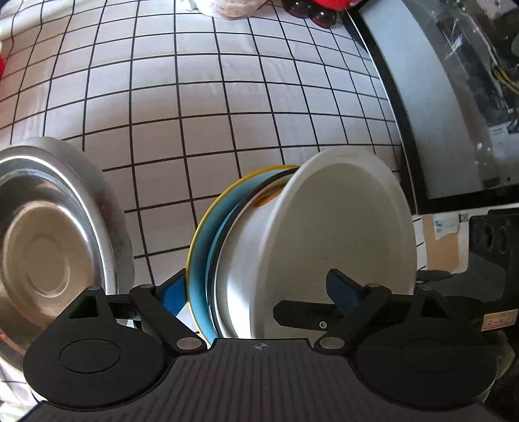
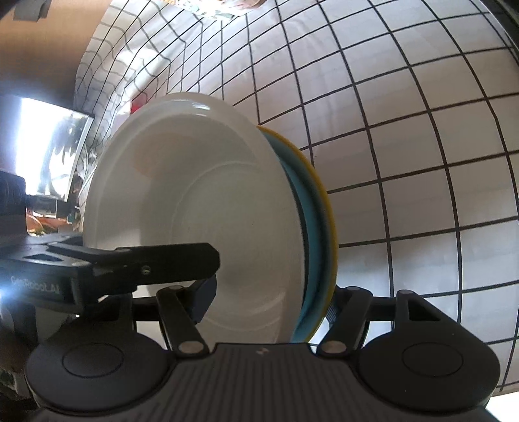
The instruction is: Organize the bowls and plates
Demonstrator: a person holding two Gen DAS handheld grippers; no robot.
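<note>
A white bowl (image 1: 324,227) (image 2: 211,194) is nested on a blue plate with a yellow rim (image 1: 201,253) (image 2: 319,243), and a dark-rimmed dish shows between them. My right gripper (image 2: 272,292) is shut on the edge of this stack, one pad inside the bowl and the other behind the plate. My left gripper (image 1: 256,285) stands open around the same stack, with its pads apart from it. Its black finger (image 2: 146,259) shows inside the bowl in the right wrist view. A steel bowl (image 1: 48,243) lies to the left.
A white cloth with a black grid (image 1: 227,97) covers the table. A black-framed glass panel (image 1: 438,113) runs along the right side. Red and dark items (image 1: 311,13) sit at the far edge. A bright window (image 2: 55,152) shows beyond the table.
</note>
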